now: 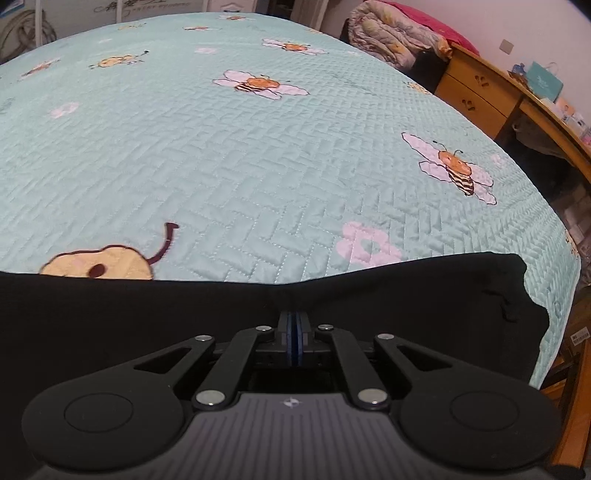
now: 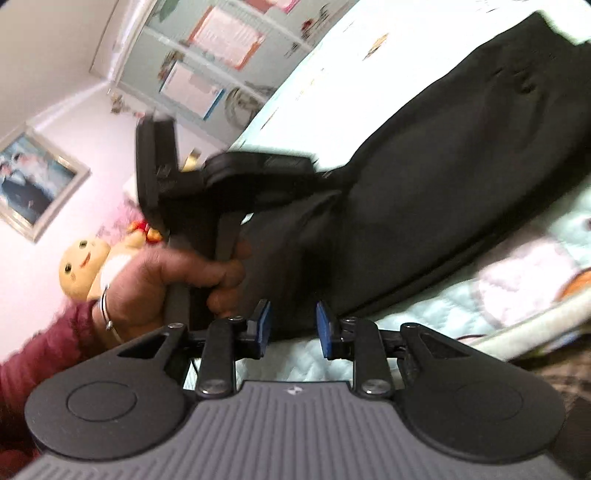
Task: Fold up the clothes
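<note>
A black garment (image 1: 332,306) lies along the near edge of a teal quilted bedspread (image 1: 229,155) printed with bees. My left gripper (image 1: 294,326) is shut on the garment's upper edge, and the cloth puckers at its blue pads. In the right wrist view the same garment (image 2: 461,166) runs from the top right to the centre. There the left gripper (image 2: 314,166), blurred, is held by a hand (image 2: 166,277) in a dark red sleeve. My right gripper (image 2: 294,326) is open, and the garment's near end lies between and just past its fingertips.
A wooden desk with drawers (image 1: 476,92) stands along the bed's right side, with a rolled quilt (image 1: 388,33) behind it. A plush doll (image 2: 83,266), a framed picture (image 2: 33,184) and a wardrobe (image 2: 207,55) line the far wall. The bed's edge (image 2: 517,332) runs just below the right gripper.
</note>
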The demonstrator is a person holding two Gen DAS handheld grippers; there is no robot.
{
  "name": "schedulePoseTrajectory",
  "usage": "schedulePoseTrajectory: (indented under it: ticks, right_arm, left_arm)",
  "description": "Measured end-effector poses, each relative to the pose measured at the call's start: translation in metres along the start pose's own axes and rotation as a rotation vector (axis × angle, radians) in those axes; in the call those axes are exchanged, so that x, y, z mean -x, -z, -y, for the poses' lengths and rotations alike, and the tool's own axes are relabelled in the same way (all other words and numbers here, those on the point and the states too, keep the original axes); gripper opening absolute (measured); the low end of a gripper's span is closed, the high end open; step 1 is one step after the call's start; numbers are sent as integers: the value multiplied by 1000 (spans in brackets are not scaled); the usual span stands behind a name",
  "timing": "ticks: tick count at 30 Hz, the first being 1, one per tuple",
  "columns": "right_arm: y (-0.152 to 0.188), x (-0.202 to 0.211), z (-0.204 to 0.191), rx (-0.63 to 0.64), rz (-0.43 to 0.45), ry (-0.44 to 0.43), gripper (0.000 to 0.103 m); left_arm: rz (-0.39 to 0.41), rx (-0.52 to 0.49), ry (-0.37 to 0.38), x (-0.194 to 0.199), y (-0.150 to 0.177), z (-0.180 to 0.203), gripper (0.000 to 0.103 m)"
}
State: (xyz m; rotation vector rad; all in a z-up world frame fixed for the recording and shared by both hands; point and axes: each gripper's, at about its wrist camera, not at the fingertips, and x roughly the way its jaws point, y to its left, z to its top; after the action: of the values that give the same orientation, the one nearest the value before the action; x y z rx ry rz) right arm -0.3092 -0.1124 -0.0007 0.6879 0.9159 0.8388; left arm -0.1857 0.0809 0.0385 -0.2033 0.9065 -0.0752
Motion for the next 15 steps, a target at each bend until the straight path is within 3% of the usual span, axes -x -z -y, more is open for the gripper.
schedulePoseTrajectory:
  ticks: [2, 6, 8, 11, 15]
  right_arm:
    - [-2, 14, 6, -29, 33, 2, 30]
    - [-4, 41, 18, -78, 99, -2, 30]
    - [-6, 56, 23, -97, 141, 20, 35]
    - [-9, 78, 40, -175, 233, 43, 40]
    - [-16, 90, 62, -255, 310, 75, 47]
  left_arm:
    - [33, 18, 26, 17, 2, -1, 20]
    - [61, 65, 93, 48, 11, -11, 20]
    - [51, 82, 146, 60, 19, -17, 19]
    - [-7, 103, 189, 63, 36, -24, 17]
    - [-75, 141, 175, 50, 62, -33, 11]
